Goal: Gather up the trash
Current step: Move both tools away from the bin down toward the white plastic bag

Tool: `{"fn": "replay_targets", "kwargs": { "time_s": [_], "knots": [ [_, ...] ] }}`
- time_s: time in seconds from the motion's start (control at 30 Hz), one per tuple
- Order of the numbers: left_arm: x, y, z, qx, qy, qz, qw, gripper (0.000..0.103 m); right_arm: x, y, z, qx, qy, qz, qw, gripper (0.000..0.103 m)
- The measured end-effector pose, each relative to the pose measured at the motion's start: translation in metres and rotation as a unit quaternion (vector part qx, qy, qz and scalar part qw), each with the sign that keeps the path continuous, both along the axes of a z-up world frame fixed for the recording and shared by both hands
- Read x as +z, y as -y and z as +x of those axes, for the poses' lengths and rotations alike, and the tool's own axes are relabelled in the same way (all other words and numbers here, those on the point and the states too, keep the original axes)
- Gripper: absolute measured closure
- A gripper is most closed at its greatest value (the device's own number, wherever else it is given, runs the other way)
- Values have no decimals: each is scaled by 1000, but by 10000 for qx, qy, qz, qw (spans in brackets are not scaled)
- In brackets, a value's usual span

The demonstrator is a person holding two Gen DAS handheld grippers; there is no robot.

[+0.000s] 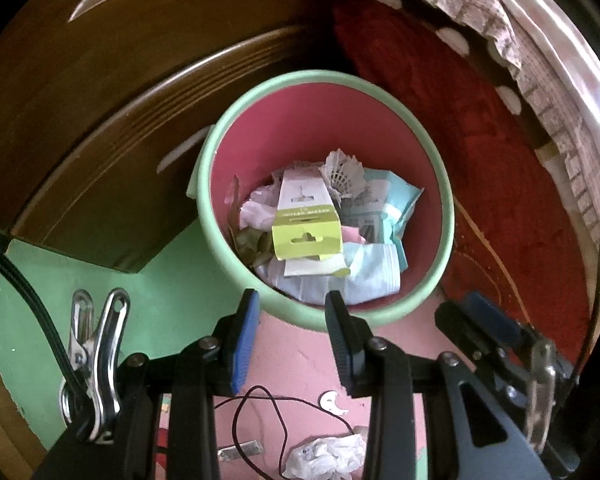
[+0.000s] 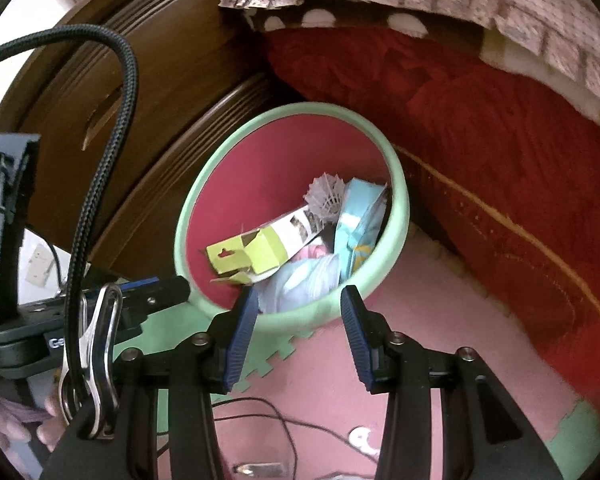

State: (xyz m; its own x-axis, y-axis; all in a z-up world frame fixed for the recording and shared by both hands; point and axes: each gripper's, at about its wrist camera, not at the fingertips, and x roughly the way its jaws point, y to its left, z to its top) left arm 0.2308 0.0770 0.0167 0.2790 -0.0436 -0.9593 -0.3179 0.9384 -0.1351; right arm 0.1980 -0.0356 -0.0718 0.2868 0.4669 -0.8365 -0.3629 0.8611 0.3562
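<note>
a pink and green foam floor mat [image 2: 324,364] runs beside a wooden cabinet. both grippers, left gripper [image 1: 290,320] and right gripper [image 2: 298,314], hover with jaws wide and empty just before the bin [image 1: 446,216], already holding trash. a crumpled wrapper [image 1: 324,456] lies below the left jaws; judging by this, dropping is done and it wants grasping next.

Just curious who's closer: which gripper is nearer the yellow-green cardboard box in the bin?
Left, probably. The left gripper hovers at the green-rimmed pink bin's edge, the yellow-green cardboard box straight ahead; the right gripper sits farther right, the box off to its left.
</note>
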Motion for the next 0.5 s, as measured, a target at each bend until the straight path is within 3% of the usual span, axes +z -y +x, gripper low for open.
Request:
{"fn": "replay_targets", "kwargs": {
  "time_s": [0.5],
  "knots": [
    [12,16,-26,-209,49,-16,9998,68,7,23,-46,-38,-173,-120,9998,59]
  ]
}}
